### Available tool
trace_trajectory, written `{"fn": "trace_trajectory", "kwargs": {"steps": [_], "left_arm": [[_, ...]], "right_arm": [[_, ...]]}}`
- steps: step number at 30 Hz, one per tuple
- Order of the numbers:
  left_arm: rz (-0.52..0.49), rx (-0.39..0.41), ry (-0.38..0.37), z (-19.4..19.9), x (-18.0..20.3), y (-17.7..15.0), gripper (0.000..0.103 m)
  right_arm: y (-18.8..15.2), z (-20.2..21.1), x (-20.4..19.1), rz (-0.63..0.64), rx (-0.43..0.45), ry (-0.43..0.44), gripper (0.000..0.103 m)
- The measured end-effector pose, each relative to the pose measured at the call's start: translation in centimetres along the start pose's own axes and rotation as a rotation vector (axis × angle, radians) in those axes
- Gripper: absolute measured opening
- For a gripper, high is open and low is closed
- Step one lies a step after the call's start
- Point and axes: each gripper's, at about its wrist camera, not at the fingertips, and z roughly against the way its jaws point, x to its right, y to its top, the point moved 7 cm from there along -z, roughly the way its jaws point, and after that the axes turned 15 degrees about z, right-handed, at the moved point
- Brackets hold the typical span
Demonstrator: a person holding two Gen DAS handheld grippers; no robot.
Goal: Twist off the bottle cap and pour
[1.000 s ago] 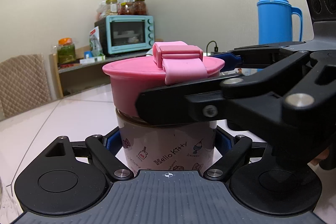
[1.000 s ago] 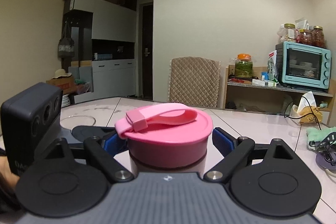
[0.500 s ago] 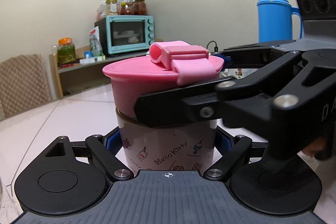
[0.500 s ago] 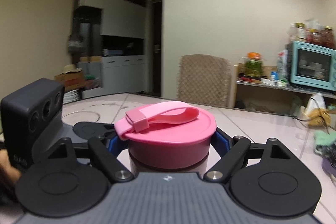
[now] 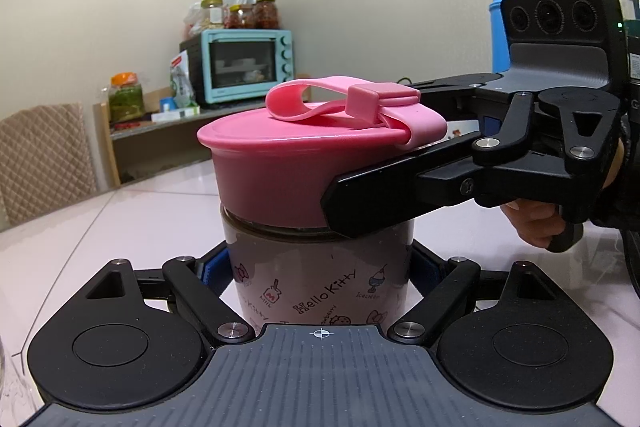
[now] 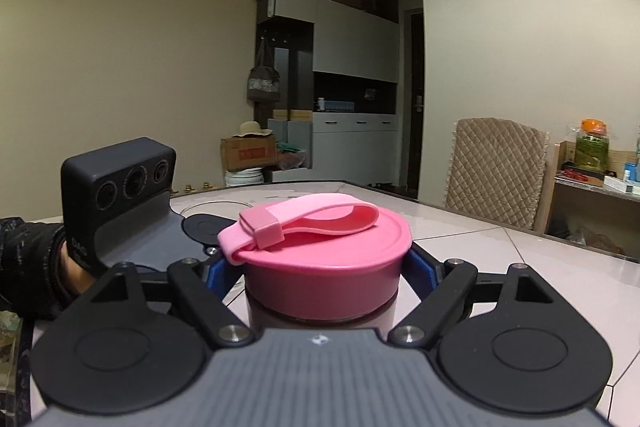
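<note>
On the pale tiled counter point(image 5: 100, 227), a printed cylindrical bottle point(image 5: 320, 283) is standing upright, gripped low by the left tool point(image 5: 320, 267), while the right tool point(image 6: 326, 269) is clenching its round pink screw cap point(image 6: 324, 251) from the side, directly above.

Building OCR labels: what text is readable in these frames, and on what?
"Hello Kitty": on the bottle.
"MILK": on the bottle, under a small carton drawing.
"icecream": on the bottle, under a sundae drawing; tiny, partly guessed.
Other small captions on the bottle: too small to read.
Letters on the right gripper body and the far box: unreadable.
</note>
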Motion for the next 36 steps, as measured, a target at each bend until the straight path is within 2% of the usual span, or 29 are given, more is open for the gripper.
{"fn": "trace_trajectory", "kwargs": {"steps": [2, 10, 18, 36], "left_arm": [[0.002, 0.000, -0.001, 0.0, 0.0, 0.0, 0.090], [0.000, 0.000, 0.000, -0.1, 0.2, 0.0, 0.090], [0.001, 0.000, 0.000, -0.1, 0.1, 0.0, 0.090], [0.001, 0.000, -0.001, 0.0, 0.0, 0.0, 0.090]], "right_arm": [[0.4, 0.3, -0.4, 0.001, -0.013, -0.041, 0.094], [1.1, 1.3, -1.3, -0.044, -0.065, -0.194, 0.094], [1.1, 0.4, -2.9, -0.037, -0.099, -0.336, 0.094], [0.3, -1.5, -2.9, -0.152, -0.108, -0.429, 0.094]]}}
